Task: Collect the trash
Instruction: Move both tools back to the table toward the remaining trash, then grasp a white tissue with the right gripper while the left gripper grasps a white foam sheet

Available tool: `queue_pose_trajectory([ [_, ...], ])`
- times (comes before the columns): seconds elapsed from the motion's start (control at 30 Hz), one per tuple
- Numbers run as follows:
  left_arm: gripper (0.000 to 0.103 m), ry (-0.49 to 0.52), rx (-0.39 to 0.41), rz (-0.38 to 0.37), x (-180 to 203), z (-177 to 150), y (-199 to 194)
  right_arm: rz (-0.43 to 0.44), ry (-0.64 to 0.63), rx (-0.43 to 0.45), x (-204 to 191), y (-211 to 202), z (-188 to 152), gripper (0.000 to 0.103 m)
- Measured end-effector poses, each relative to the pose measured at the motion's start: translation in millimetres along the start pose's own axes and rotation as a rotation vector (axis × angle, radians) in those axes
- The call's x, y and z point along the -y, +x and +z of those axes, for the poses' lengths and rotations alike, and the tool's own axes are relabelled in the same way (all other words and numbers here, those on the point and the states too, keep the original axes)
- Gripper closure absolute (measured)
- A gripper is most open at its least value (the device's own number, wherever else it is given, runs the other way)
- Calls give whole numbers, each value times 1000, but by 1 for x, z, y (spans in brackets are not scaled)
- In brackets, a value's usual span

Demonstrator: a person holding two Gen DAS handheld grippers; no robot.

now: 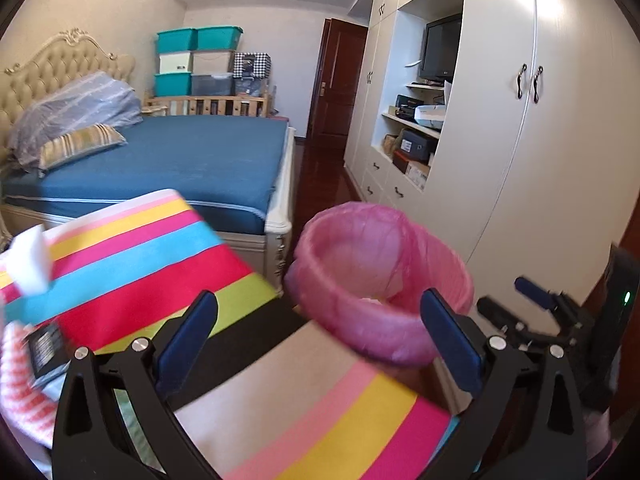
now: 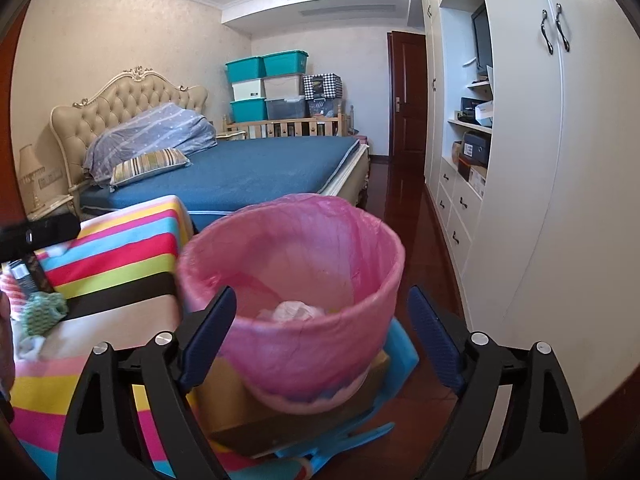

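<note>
A bin lined with a pink bag [image 1: 380, 276] stands at the right end of a table with a striped cloth [image 1: 132, 264]. It also shows in the right wrist view [image 2: 296, 280], with crumpled white trash [image 2: 292, 310] at its bottom. My left gripper [image 1: 320, 328] is open and empty above the cloth, just left of the bin. My right gripper [image 2: 320, 332] is open and empty, right in front of the bin. It also shows in the left wrist view [image 1: 516, 300]. A white piece [image 1: 30, 264], a dark packet [image 1: 44, 346] and a green crumpled wad [image 2: 42, 312] lie on the cloth at the left.
A bed with a blue cover [image 1: 180, 160] stands behind the table. White wardrobes [image 1: 500, 120] line the right wall. The bin sits on a brown box [image 2: 280, 412] over a blue stool [image 2: 400, 356]. Dark wood floor [image 2: 404, 216] runs between bed and wardrobes.
</note>
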State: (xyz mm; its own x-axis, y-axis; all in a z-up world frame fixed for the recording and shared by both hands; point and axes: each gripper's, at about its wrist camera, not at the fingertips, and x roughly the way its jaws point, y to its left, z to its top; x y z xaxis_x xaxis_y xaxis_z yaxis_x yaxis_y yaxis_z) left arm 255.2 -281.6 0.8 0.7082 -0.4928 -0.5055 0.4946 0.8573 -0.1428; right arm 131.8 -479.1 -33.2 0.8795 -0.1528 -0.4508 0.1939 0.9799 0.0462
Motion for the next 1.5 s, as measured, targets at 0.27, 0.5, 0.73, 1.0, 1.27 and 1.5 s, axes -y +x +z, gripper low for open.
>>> queue_pose_trajectory([
  [0.27,5,90,-12,45,-17,-46,-70,79,-15,-25,-46,-25,-14,18],
  [0.5,5,40,5,186,-64,-85,-131,167,-86,-82,-104,-28,-27,18],
  [0.73,5,-22,37,302,-109,-111,-185,257,-178,-111,-166,-31,-31,18],
  [1.0,5,-83,-13,401,-151,-141,-218,370,-277,-145,-231,-41,-35,18],
  [1.27,5,-216,-41,453,-190,-163,-239,458,-449,-143,-292,-48,-45,32],
  [1.5,5,-238,-62,451,-197,-164,-243,415,-481,-263,-316,-20,-54,52],
])
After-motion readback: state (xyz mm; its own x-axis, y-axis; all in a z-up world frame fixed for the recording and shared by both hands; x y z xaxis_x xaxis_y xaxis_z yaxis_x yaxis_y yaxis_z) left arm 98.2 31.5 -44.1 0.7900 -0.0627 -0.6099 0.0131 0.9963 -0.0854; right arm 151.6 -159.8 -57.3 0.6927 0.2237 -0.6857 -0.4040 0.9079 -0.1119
